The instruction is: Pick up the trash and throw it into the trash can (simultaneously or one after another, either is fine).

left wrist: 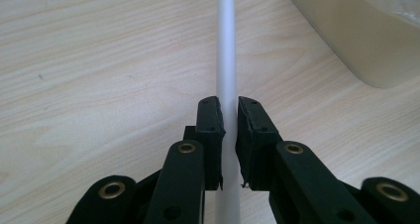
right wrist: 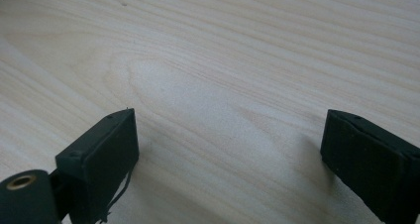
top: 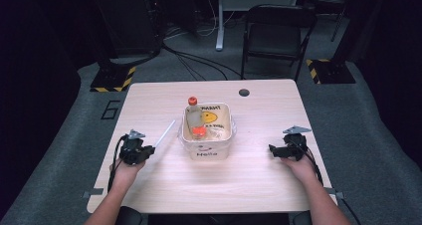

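A thin white rod lies on the table left of a white tub; it runs from near the tub's far left corner down to my left gripper. In the left gripper view the rod passes between the two pads, and my left gripper is shut on it. The tub, marked "Hello" on its front, holds a bottle with an orange cap, an orange piece and clear plastic. My right gripper rests on bare table right of the tub; my right gripper stands open with nothing between its jaws.
The light wooden table has a round cable hole at its far edge. A corner of the tub shows in the left gripper view. Beyond the table stand a folding chair, desk legs and floor cables.
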